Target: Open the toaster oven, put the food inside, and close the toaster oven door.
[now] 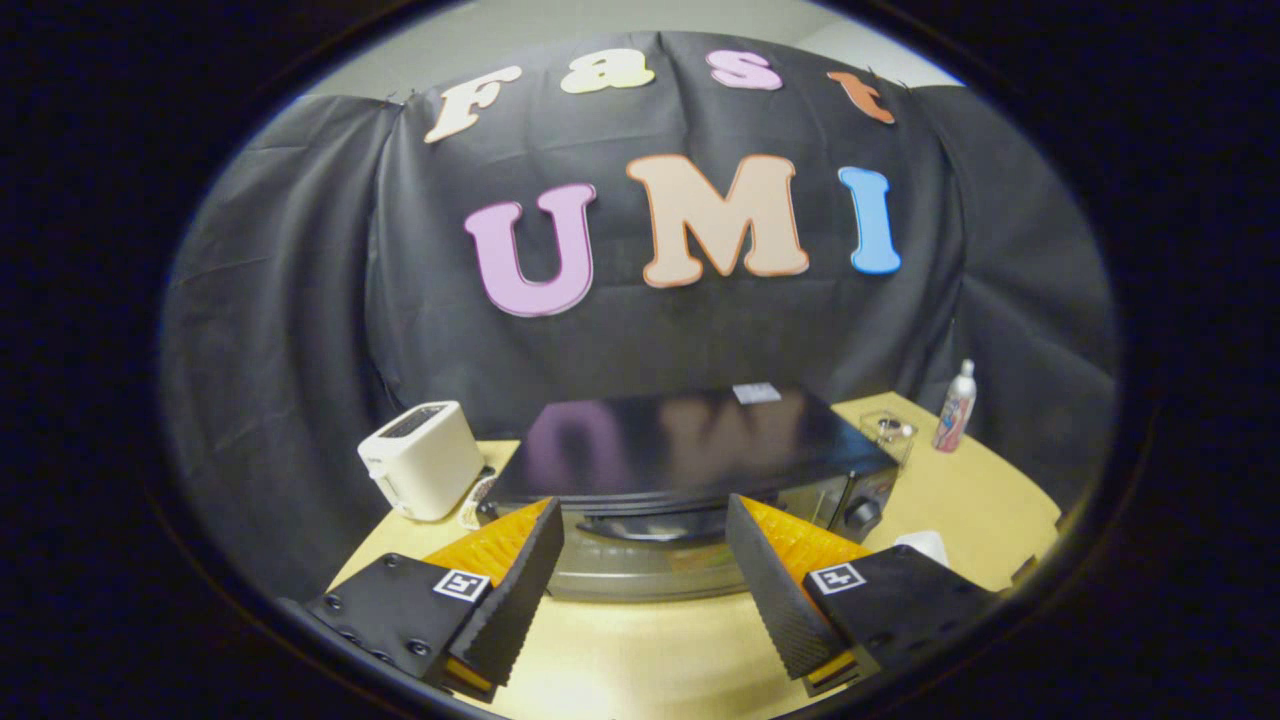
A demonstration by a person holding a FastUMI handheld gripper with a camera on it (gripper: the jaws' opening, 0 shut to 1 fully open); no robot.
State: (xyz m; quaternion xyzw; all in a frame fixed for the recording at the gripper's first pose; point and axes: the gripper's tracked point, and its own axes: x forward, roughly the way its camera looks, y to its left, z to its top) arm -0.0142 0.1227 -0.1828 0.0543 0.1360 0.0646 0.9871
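Fingers (640, 590) spread wide, nothing between them, hovering over the pale wooden tabletop (650, 650). Just ahead, across the gap between the fingers, sits the black, glossy-topped toaster oven (680, 445), front facing the fingers, long axis running left to right. Its glass door (640, 570) looks lowered toward the fingers, hard to tell for sure. Round control knob (862, 514) on the oven's right front panel. White two-slot pop-up toaster (420, 460) just left of the oven. Small clear plastic box (888, 432) behind the oven's right rear corner, white spray bottle (955, 407) standing upright beyond it. White rounded object (925, 545) near the right finger, partly hidden.
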